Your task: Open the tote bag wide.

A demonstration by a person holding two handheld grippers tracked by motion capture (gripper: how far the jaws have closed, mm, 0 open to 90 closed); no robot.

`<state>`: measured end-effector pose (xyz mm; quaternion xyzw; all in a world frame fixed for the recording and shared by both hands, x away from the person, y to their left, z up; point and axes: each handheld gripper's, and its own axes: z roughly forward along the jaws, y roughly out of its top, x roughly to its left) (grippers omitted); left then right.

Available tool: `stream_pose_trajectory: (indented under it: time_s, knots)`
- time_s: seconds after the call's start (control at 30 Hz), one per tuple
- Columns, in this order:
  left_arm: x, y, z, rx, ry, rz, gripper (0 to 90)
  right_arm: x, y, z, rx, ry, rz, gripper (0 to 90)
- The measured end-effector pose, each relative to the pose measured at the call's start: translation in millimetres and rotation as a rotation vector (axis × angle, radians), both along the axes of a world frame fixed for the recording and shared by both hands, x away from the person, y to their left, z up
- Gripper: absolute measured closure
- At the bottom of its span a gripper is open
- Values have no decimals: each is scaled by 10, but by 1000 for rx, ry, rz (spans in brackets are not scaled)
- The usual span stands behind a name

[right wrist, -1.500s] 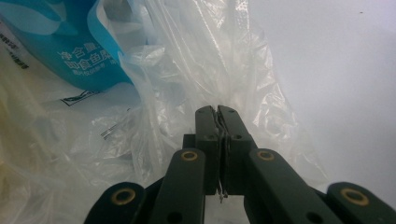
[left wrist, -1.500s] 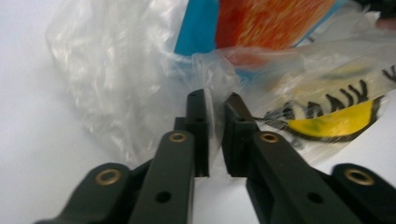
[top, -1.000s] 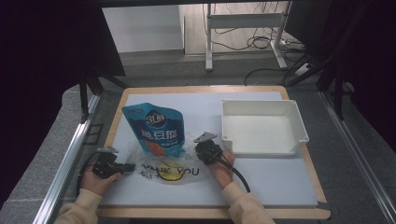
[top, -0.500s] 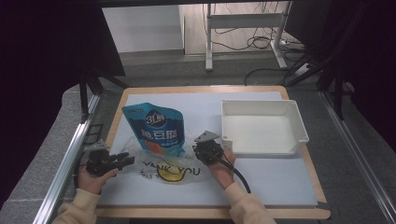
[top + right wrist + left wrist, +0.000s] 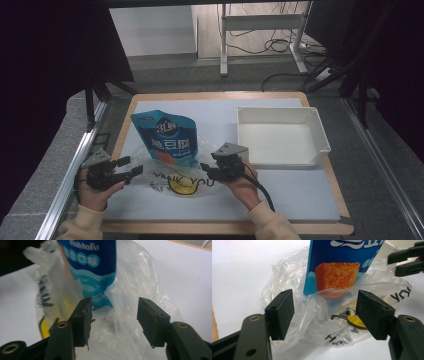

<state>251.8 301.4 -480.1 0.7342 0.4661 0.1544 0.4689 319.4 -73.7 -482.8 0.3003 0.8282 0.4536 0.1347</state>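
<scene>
Seen from above, the left gripper (image 5: pixel 131 167) sat in the person's left hand (image 5: pixel 95 192) at the near left of the pale blue table mat (image 5: pixel 295 192), and the right gripper (image 5: pixel 206 171) sat in the right hand (image 5: pixel 245 187) near the middle of the mat's front edge, its tips turned toward the left one. Between the two lay a clear plastic bag (image 5: pixel 175 180) printed with black letters and a yellow smiley, its crumpled film just beyond both sets of tips. A blue fish tofu pouch (image 5: pixel 167 137) lay with its lower end inside the bag's mouth and its top pointing away from the grippers. In the left gripper view, the left gripper (image 5: pixel 324 312) stood wide, its jaws having just been opening; bag film (image 5: pixel 312 315) lay in the gap between them, apart from both pads, and the pouch's orange tofu picture (image 5: pixel 337 277) showed just ahead. In the right gripper view, the right gripper (image 5: pixel 113 317) likewise stood apart, its jaws having just been opening, with loose film (image 5: pixel 132 290) rising between and beyond them and the pouch (image 5: pixel 92 267) just ahead of the left jaw; neither pad pressed on the film. A white tray (image 5: pixel 320 145) stood to the right of the right gripper, well apart from the bag.
</scene>
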Motion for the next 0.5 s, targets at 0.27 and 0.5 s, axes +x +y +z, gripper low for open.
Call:
stream_pose_trajectory:
  time_s: [0.27,0.5]
  knots:
    - [-179,-47,-36,3,-23,3,276,-104,-107,81,35,7,67,394]
    - [-239,-131,-132,37,-26,-24,267,-103,-184,105,65,3,80,378]
